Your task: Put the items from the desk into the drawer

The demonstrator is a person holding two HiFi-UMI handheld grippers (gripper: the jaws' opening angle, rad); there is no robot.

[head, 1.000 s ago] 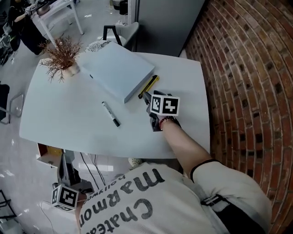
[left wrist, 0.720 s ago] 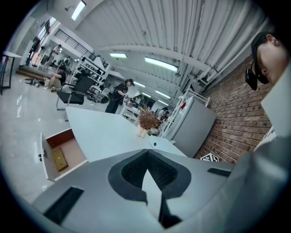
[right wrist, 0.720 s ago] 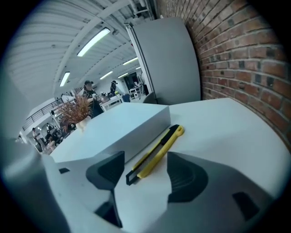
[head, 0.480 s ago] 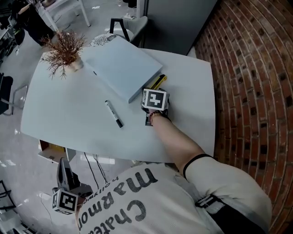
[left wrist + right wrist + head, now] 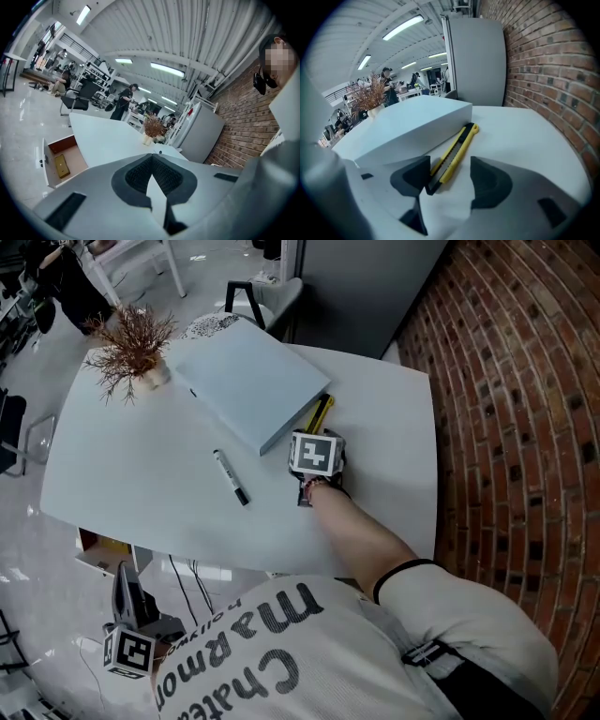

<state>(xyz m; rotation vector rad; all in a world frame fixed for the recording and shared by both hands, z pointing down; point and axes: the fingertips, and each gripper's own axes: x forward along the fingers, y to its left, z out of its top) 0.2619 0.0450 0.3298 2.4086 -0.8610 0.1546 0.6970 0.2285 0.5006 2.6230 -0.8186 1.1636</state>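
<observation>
Down between the jaws of the right gripper (image 5: 450, 174) sits the dark near end of the yellow utility knife (image 5: 453, 152), and that's the one to watch! Those jaws stand spread, one pad on either side of the handle and neither pressing it, though they have just been closing a little. The knife's long axis runs straight away ahead of the jaws, tight along the flat white box (image 5: 408, 124) on their left, so the pads straddle its narrow width, which looks right for a pinch. It lies closer to the left-hand pad. Off to the left of the jaws, a marker pen (image 5: 229, 475) waits on the surface (image 5: 141, 484). The left gripper (image 5: 151, 157) hangs well away below the surface edge by the open drawer (image 5: 58, 159), jaws pressed together on nothing; the right hand is clearly nearer.
</observation>
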